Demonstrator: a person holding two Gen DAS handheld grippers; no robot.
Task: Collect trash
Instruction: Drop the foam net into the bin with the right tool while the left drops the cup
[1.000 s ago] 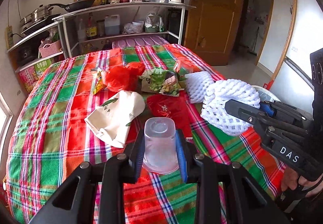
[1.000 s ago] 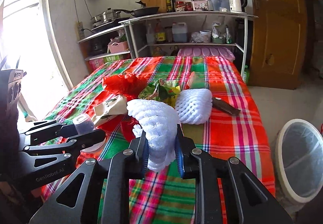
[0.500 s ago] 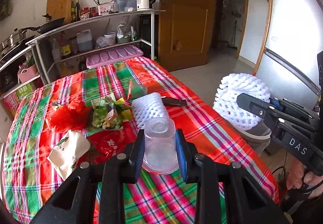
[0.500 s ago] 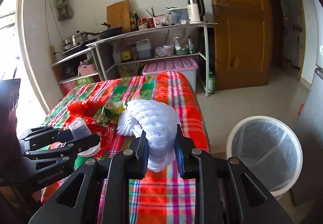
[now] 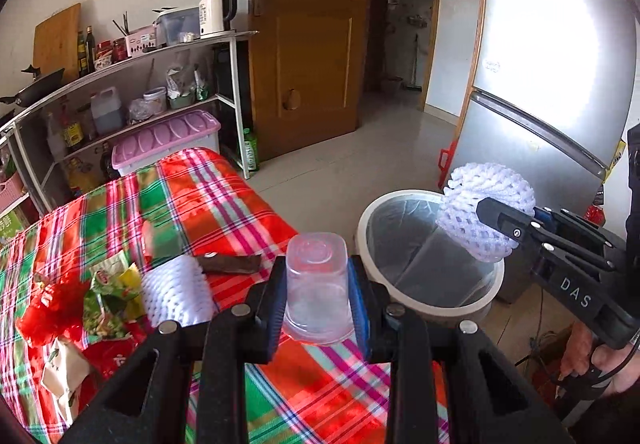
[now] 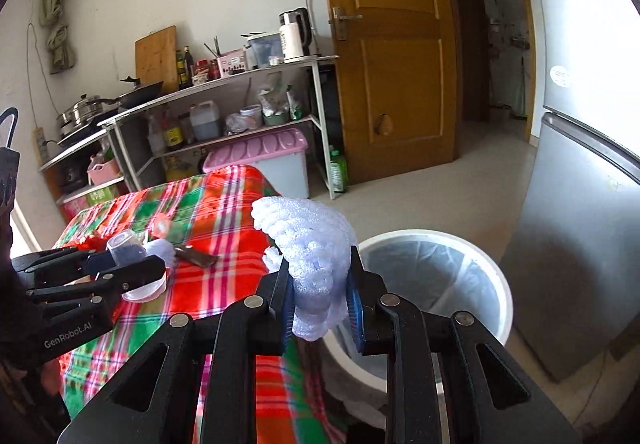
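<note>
- Between the fingers of the left gripper (image 5: 318,284), a clear plastic cup (image 5: 317,286) sits clamped upside down, pads pressing on both its sides; it hangs above the table edge, with the trash bin (image 5: 430,302) just beyond the fingertips.
- Between the fingers of the right gripper (image 6: 320,298), a white foam net sleeve (image 6: 310,252) is squeezed tight, its bulk bulging out past the tips; the bin's lined rim (image 6: 498,284) lies just ahead and below.
- By my reading, two pieces are picked up and carried to the bin but neither is dropped yet; the visible part of the liner looks empty.
- Behind the left fingertips, on the plaid tablecloth (image 5: 224,200), there is more to collect: a second foam sleeve (image 5: 176,294), a dark wrapper (image 5: 230,263), green snack packets (image 5: 108,302), a red plastic bag (image 5: 50,308) and crumpled white paper (image 5: 64,374).
</note>
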